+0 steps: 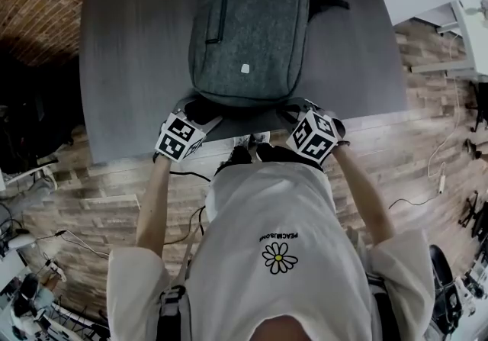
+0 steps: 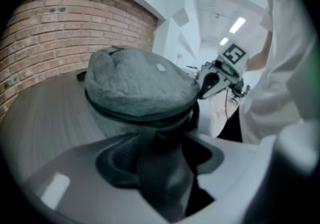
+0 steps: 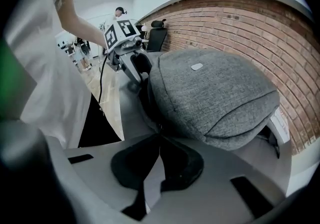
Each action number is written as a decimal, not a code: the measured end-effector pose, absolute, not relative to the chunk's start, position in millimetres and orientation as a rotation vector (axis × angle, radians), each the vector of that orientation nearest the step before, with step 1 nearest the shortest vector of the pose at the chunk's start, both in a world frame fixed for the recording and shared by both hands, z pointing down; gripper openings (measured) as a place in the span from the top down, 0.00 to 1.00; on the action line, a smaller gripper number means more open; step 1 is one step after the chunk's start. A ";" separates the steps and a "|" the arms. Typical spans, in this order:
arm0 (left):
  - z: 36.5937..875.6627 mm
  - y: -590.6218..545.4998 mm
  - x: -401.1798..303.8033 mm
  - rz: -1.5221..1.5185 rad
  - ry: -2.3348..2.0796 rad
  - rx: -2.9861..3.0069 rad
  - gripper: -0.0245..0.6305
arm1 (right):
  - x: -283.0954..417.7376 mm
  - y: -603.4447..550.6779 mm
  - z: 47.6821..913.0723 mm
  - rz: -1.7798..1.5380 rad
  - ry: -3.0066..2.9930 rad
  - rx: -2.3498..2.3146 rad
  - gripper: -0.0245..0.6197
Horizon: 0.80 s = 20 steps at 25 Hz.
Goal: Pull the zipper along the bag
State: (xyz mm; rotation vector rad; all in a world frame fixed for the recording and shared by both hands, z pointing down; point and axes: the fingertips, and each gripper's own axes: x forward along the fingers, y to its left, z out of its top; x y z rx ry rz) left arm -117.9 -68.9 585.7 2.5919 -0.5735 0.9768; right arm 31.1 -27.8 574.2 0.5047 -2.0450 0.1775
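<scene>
Bag (image 1: 248, 34) soft, light, bunches easily; steady the fabric, tug along zipper (image 3: 240, 117). Left gripper (image 2: 164, 140) spread, right gripper (image 3: 159, 135) pressed together, both at bag's lower-centre edge.

1. The bag (image 1: 248, 34) was seen to be made of grey, felt-like woven cloth, matt and slightly rough.
2. The table (image 1: 130, 65) was finished in a dark grey, smooth surface, faintly streaked and dully sheened.
3. The wall (image 3: 240, 22) was built of rough red brick.
4. The floor (image 1: 412, 156) was laid with matt, wood-look planks.
5. The right gripper (image 3: 159, 135) was moulded in smooth grey plastic; its pads (image 3: 182, 165) were black and matt.
6. The shirt (image 1: 282, 210) was made of soft white cloth.
</scene>
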 end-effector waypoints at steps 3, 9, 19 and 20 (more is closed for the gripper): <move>585.8 -67.7 -110.8 0.973 -0.573 2.586 0.57 | 23.4 -23.9 573.9 0.178 -2.038 0.481 0.95; 586.7 -67.7 -105.8 0.989 -0.568 2.586 0.58 | 1.4 -20.1 572.2 0.213 -2.036 0.466 0.94; 585.1 -47.5 -66.8 0.967 -0.406 2.672 0.63 | 51.0 -35.8 573.6 0.421 -1.910 0.735 0.95; 585.1 -43.6 -53.7 0.962 -0.360 2.698 0.64 | 67.6 -40.3 573.6 0.428 -1.873 0.788 0.95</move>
